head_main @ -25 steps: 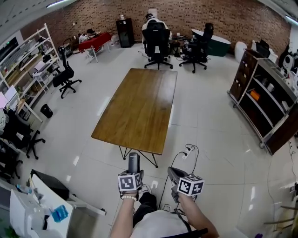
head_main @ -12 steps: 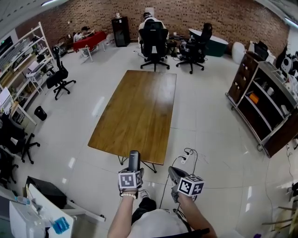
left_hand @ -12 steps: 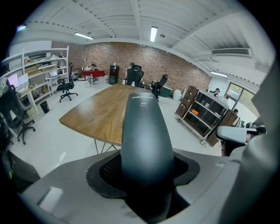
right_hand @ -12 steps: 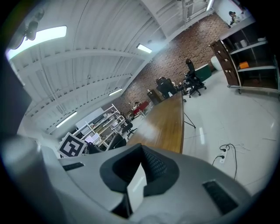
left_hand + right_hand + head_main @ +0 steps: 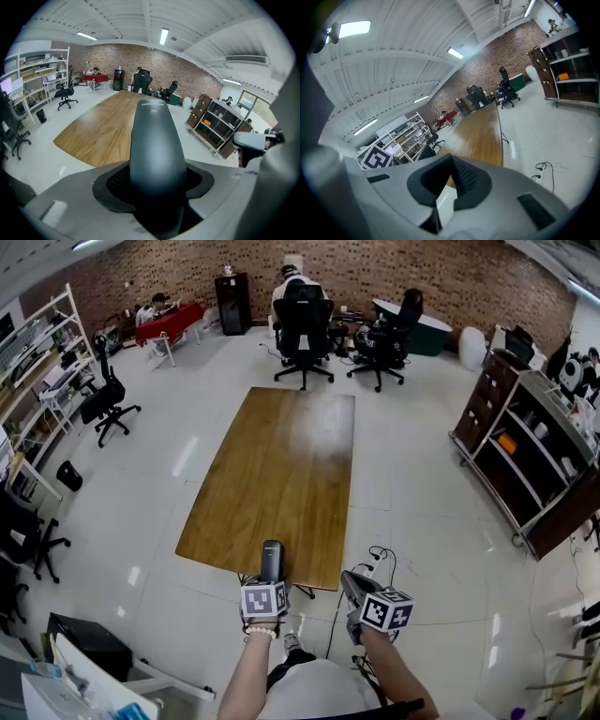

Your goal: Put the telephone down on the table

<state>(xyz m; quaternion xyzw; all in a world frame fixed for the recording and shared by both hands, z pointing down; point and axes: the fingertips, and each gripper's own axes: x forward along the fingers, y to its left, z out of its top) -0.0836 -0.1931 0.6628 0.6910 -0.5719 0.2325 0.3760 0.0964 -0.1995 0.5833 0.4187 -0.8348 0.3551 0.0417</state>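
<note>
While the left gripper (image 5: 272, 577) clamps the telephone (image 5: 157, 140), right gripper (image 5: 353, 584) seems closed.

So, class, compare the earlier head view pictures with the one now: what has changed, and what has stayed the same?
The left claw and the right claw have moved forward to the near edge of the table. The tip of the telephone now overlaps that edge in the head view. Nothing was grasped or let go: the left claw still holds the telephone, and the right claw stays shut and empty.

Wooden table (image 5: 281, 465) ahead — 2 office chairs (image 5: 302, 313) past its far end
</note>
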